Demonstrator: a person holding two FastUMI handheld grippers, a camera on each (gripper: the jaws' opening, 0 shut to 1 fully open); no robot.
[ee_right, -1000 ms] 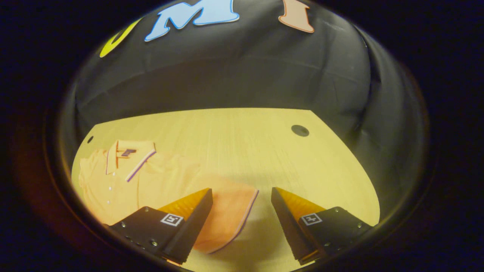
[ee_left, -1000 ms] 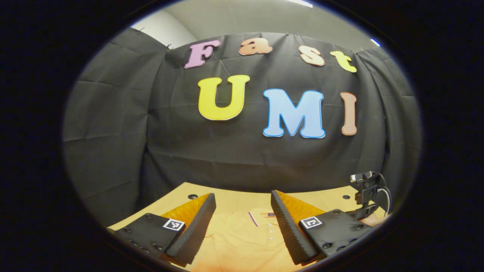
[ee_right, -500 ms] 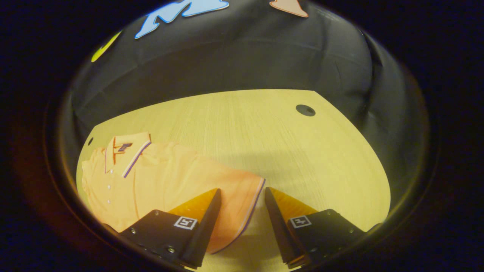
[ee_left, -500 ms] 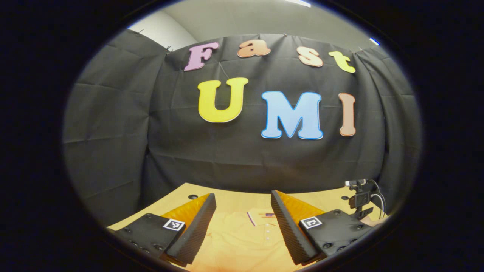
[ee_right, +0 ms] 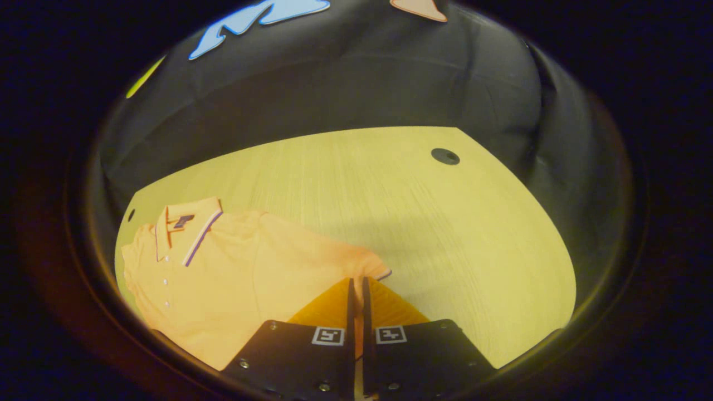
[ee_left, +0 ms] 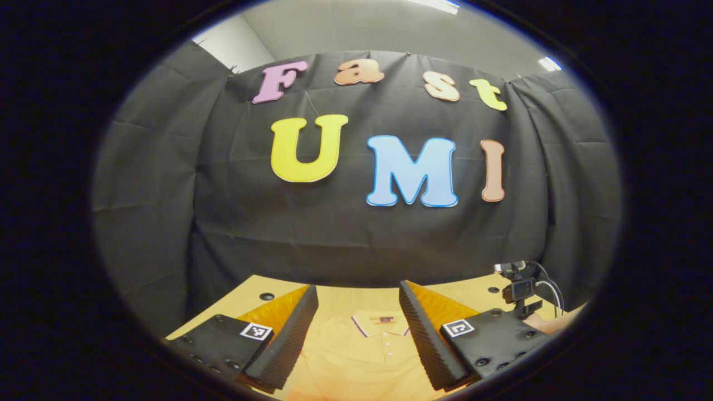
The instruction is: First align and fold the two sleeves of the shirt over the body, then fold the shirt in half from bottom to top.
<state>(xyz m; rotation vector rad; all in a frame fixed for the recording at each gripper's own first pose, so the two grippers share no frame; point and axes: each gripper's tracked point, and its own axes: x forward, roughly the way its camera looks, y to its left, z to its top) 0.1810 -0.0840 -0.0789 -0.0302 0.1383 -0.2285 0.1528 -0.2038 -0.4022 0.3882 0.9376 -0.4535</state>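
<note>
Closing in over the last second, the right hand-held gripper [ee_right: 356, 289] has brought its two fingers together from a wide spread, and they now pinch the cuff end of the shirt's right sleeve [ee_right: 365, 266]; a thin strip of cloth shows in the slit between them. The left hand-held gripper [ee_left: 356, 328] has barely shifted: its fingers stand wide apart above the shirt's chest, holding nothing, with the collar [ee_left: 381, 323] straight ahead between them.

This looks like the start of the first step, the sleeve fold, on the right side. The next move, as I judge it, calls for lifting the pinched cuff just clear of the tabletop [ee_right: 390, 189] and carrying it left, across onto the body, so the sleeve lies flat and square to the side seam. The left one could press the chest down to stop the whole shirt sliding.

The shirt [ee_right: 234, 278] is a light orange polo with a dark-trimmed collar, a short row of small buttons and a trimmed cuff. It lies spread flat, front up, at the near left of the tabletop in the right gripper view, collar toward the far wall, the right sleeve reaching out to the right.
</note>
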